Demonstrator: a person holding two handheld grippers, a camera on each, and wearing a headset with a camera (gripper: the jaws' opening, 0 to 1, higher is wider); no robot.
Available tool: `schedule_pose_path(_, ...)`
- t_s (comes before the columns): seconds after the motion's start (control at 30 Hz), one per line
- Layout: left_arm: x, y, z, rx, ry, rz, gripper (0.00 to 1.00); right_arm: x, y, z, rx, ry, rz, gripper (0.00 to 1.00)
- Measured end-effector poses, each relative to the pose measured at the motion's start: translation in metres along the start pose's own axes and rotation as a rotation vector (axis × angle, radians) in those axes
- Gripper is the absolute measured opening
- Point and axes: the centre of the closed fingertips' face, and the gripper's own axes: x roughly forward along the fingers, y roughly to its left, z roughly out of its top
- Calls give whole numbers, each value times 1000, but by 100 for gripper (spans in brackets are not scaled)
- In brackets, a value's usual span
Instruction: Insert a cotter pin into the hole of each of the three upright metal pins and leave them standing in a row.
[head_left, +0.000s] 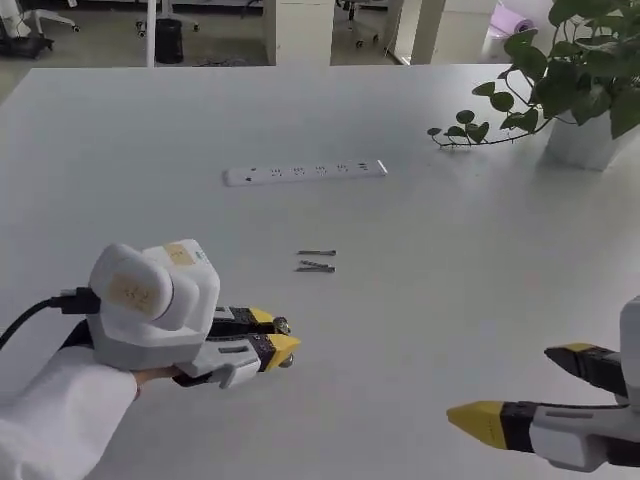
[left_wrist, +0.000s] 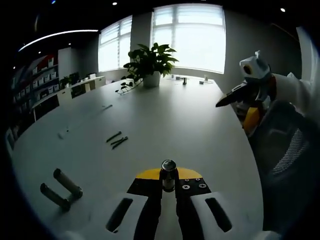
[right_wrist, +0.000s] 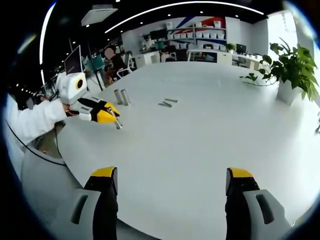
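Currently, the left gripper (head_left: 280, 343) is closed tight on one pin (left_wrist: 168, 170), which is pinched between the yellow jaw tips. This gripper is turned on its side, low over the tabletop (head_left: 420, 300) near the front edge. The pin's long axis runs across the jaws. Its round end faces the camera in the left gripper view. In the right gripper view the other end pokes out below the tips, tilted.

The right gripper (right_wrist: 172, 173) is wide open, jaws far apart and empty. It is held over the near right part of the tabletop, well apart from the left gripper.

Markings on the power strip (head_left: 305, 172) are too small to read.

Two more pins (right_wrist: 121, 96) stand upright just beside each other, near the left gripper. Whether they touch cannot be told.

The cotter pins (head_left: 316, 262) lie flat mid-tabletop, between the grippers and the power strip. They are close together, with long axes roughly parallel to the strip, and one sits slightly apart from the rest. A plant (head_left: 575, 80) stands at the far right corner.
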Motion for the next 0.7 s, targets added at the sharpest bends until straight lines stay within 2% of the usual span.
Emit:
schedule_pose_path(0.37, 4, 3, -8, -21, -8, 27, 7, 2, 1, -2, 9, 8, 9, 86)
schedule_pose_path(0.4, 5, 2, -9, -19, -6, 28, 7, 3, 0, -5, 14, 25, 9, 86)
schedule_pose_path(0.53, 7, 1, -13, -10, 9, 26, 7, 3, -2, -7, 21, 33, 8, 86)
schedule_pose_path(0.7, 8, -1, -17, -39, 8, 29, 7, 2, -1, -3, 21, 25, 14, 86)
